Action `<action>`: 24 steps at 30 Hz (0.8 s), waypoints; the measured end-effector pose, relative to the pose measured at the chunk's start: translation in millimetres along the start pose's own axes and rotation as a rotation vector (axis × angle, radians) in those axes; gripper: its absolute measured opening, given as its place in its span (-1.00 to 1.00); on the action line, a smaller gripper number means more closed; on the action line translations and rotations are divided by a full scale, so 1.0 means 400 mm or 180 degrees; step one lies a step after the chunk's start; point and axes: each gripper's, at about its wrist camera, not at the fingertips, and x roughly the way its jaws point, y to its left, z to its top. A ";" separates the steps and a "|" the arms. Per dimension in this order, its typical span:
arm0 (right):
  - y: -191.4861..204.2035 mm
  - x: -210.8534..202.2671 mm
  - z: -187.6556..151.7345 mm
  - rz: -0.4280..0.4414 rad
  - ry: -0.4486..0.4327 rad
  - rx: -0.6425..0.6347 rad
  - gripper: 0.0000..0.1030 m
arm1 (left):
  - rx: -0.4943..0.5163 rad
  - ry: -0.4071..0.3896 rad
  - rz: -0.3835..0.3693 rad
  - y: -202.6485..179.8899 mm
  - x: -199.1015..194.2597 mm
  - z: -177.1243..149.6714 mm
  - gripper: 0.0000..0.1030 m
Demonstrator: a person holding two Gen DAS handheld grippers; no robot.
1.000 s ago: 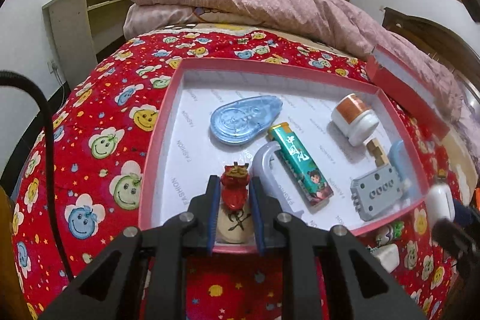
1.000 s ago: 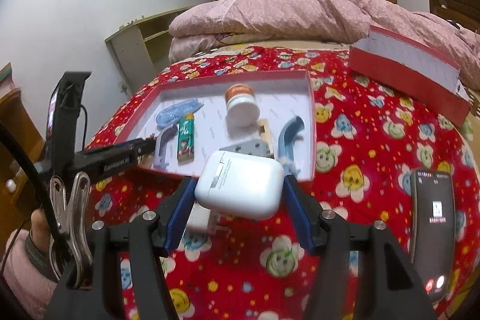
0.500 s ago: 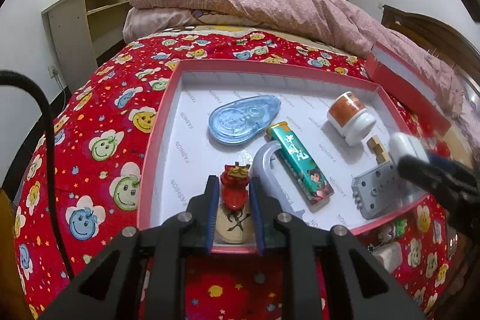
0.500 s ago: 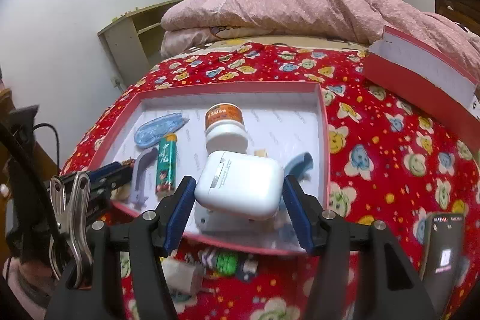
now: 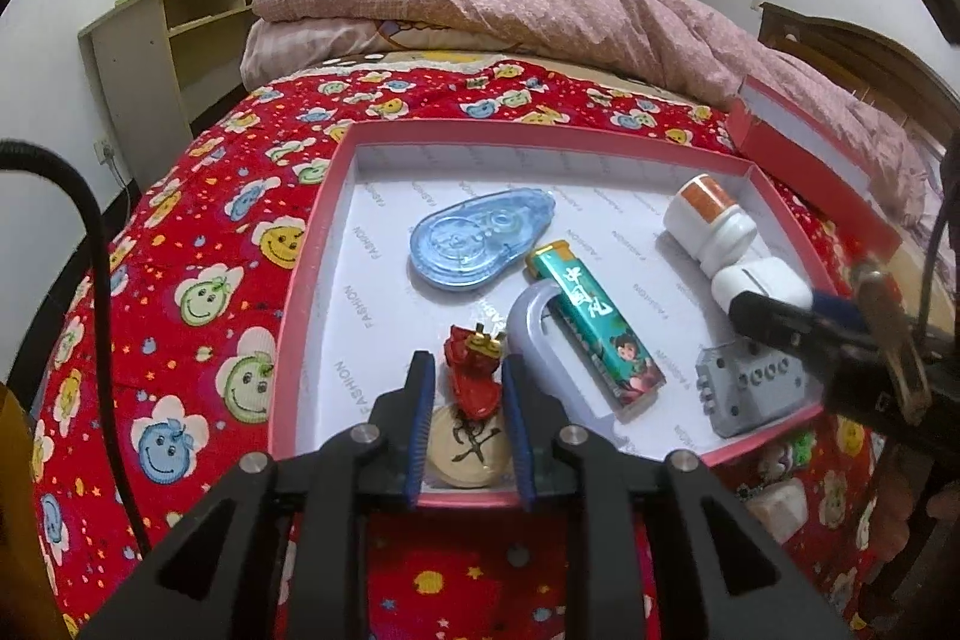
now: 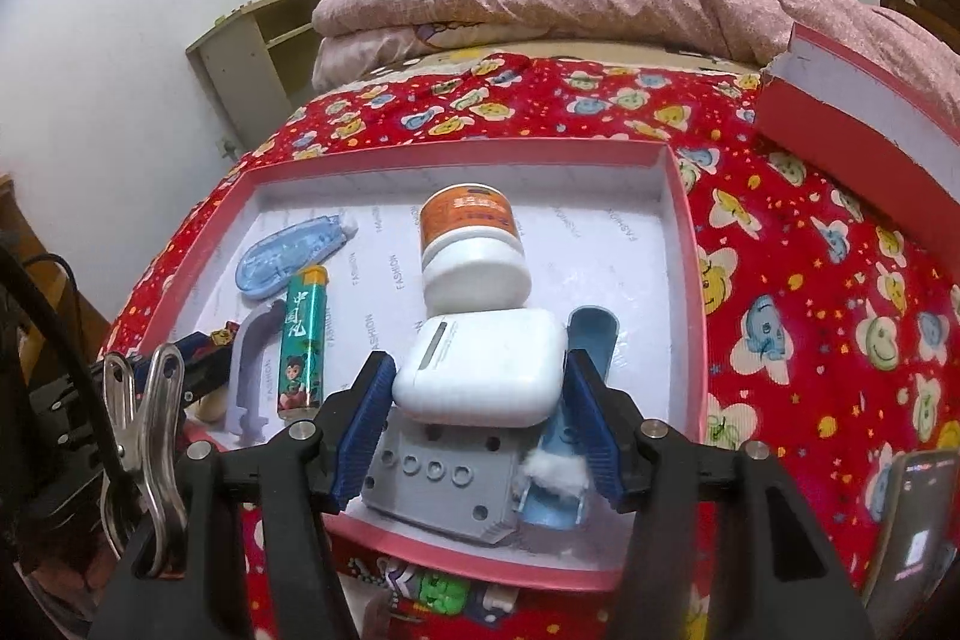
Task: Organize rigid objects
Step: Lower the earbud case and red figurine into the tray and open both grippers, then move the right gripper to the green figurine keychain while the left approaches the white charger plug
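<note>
A red-rimmed tray [image 5: 312, 244] with a white floor lies on the red quilt. My left gripper [image 5: 467, 361] hangs over its near edge. Its jaws are opening, and a red figurine [image 5: 474, 382] on a cream round base [image 5: 471, 451] leans loosely between the pads, with gaps on both sides. My right gripper [image 6: 480, 363] is shut on a white earbud case [image 6: 486, 340]. It holds the case over the tray's near right part, above a grey block with holes [image 6: 432, 478] and just in front of a white jar [image 6: 474, 244]. The case [image 5: 759, 280] also shows in the left wrist view.
In the tray lie a blue tape dispenser [image 5: 480, 244], a green lighter [image 5: 594, 328], a grey padlock [image 5: 528, 340] and a blue piece [image 6: 594, 334]. The red lid [image 6: 852, 130] rests at the back right. A phone [image 6: 918, 508] and small toys [image 6: 438, 589] lie on the quilt.
My right gripper has carried the white case from outside the tray to over its near right part. The left jaws have spread a little and the red figurine has tipped over.
</note>
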 end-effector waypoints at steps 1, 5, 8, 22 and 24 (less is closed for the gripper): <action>0.000 0.000 0.000 0.0009 0.0010 -0.0010 0.15 | -0.0008 0.0002 -0.0016 0.001 0.000 0.000 -0.50; 0.001 -0.008 0.002 0.0046 -0.0018 0.0025 0.15 | -0.0007 0.0020 -0.0049 -0.002 -0.003 0.002 -0.41; -0.004 -0.025 0.006 0.0136 -0.0082 0.0114 0.16 | -0.0030 0.0003 -0.0055 -0.001 -0.016 0.002 -0.16; 0.017 -0.157 -0.033 0.0469 -0.0250 -0.0044 0.30 | -0.0131 -0.0101 -0.0111 0.003 -0.124 -0.019 0.02; 0.019 -0.175 -0.046 0.0514 -0.0249 -0.0044 0.30 | -0.0135 -0.0106 -0.0143 -0.001 -0.137 -0.026 0.02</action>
